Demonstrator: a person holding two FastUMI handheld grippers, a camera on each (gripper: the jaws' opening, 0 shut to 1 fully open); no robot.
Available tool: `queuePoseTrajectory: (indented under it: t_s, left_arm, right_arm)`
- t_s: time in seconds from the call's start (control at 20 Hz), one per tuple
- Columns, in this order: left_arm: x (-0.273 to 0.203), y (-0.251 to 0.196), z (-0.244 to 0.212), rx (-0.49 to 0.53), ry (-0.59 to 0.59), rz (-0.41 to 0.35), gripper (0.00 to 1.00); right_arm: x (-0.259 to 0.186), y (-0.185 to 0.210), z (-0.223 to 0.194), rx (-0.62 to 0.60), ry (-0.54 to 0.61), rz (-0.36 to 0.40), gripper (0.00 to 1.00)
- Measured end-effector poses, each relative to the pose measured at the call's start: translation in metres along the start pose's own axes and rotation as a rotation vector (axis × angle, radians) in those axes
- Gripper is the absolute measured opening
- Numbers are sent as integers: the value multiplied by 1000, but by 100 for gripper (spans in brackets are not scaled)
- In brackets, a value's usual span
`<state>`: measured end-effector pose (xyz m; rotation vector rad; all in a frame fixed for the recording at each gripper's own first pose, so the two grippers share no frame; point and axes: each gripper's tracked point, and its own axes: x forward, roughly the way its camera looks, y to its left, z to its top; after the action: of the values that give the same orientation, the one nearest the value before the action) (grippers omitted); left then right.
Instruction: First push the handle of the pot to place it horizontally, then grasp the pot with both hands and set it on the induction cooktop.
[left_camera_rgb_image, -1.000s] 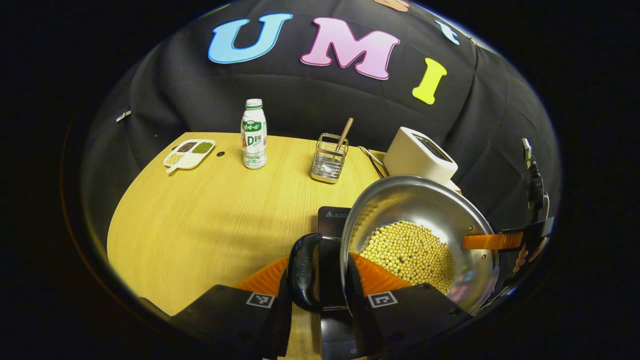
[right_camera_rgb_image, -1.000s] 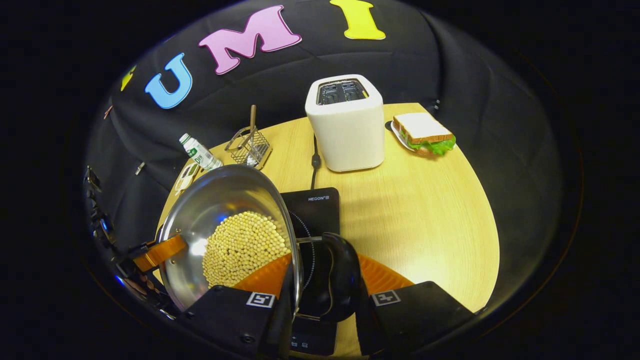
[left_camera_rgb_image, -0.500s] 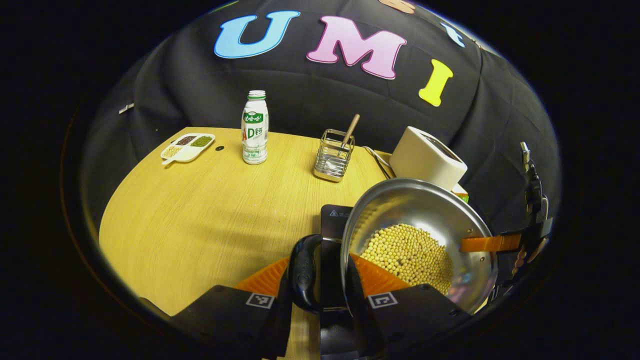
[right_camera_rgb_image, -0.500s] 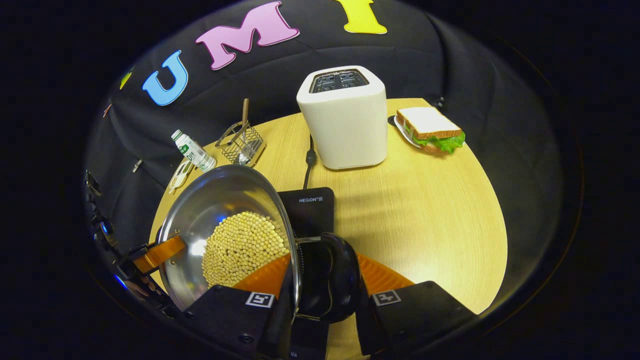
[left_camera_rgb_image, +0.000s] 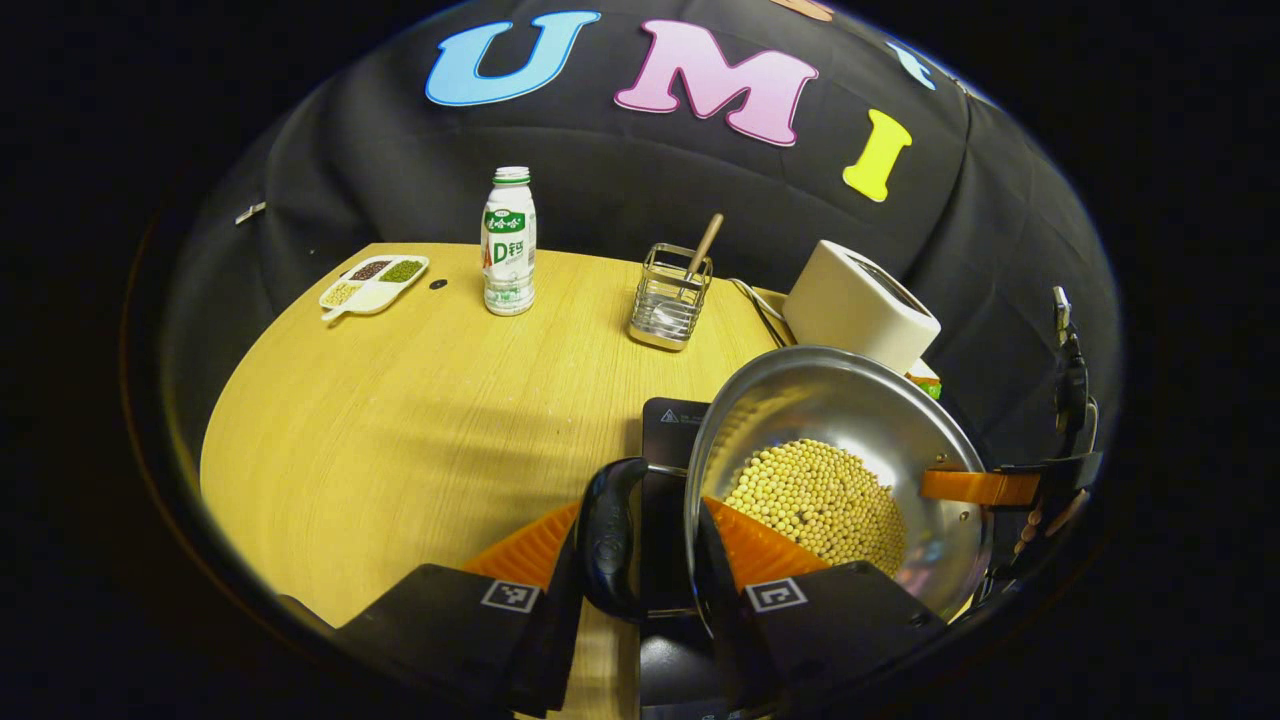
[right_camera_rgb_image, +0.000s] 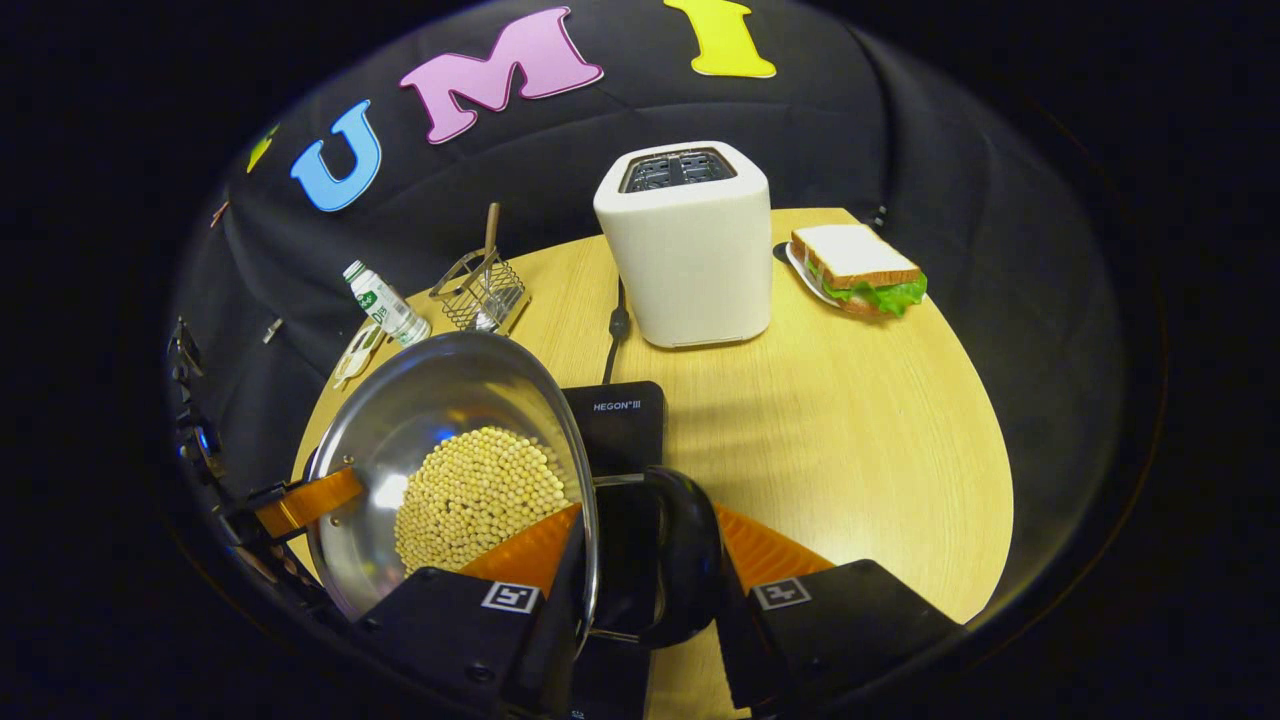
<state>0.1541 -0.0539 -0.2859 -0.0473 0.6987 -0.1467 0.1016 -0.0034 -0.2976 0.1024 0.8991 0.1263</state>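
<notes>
Both tools are clamped on the pot's black side handles: the left tool (left_camera_rgb_image: 640, 560) grips the loop handle (left_camera_rgb_image: 608, 540) at 6 o'clock in the left gripper view, and the right tool (right_camera_rgb_image: 650, 575) grips the opposite handle (right_camera_rgb_image: 680, 555) at 6 o'clock in the right gripper view. The steel pot (left_camera_rgb_image: 850, 420), holding a heap of soybeans (left_camera_rgb_image: 820, 500), sits at 4 o'clock in the left gripper view and at 8 o'clock in the right gripper view, tilted in both pictures and apparently held above the black induction cooktop (right_camera_rgb_image: 618, 425), whose corner shows just behind the rim near the centre. The far tool clamping the opposite handle appears at 3 o'clock in the left gripper view. Beyond, on the wooden worktop (left_camera_rgb_image: 400, 440), stand a drink bottle (left_camera_rgb_image: 508, 245) at 11 o'clock, a divided dish of beans (left_camera_rgb_image: 372, 283) at 10 o'clock and a wire utensil holder (left_camera_rgb_image: 668, 305) at 12 o'clock; the white toaster (right_camera_rgb_image: 688, 245) rises at 12 o'clock in the right gripper view, with a sandwich on a plate (right_camera_rgb_image: 850, 268) at 1 o'clock. The handle-pushing step looks finished and the two-handed carry is in hand. The next move likely calls for levelling the pot, centring it over the cooktop and lowering both sides together so the beans do not spill.
</notes>
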Motion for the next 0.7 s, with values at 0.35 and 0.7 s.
queuePoseTrajectory:
  t_s: [0.35, 0.7]
  left_arm:
    - [-9, -12, -4, -104, 21, -55, 72]
    - [-58, -10, 10, -56, -65, -28, 96]
  right_arm:
    - [-17, 13, -3, 69, -36, 57, 77]
    - [-77, 11, 8, 93, -165, -3, 99]
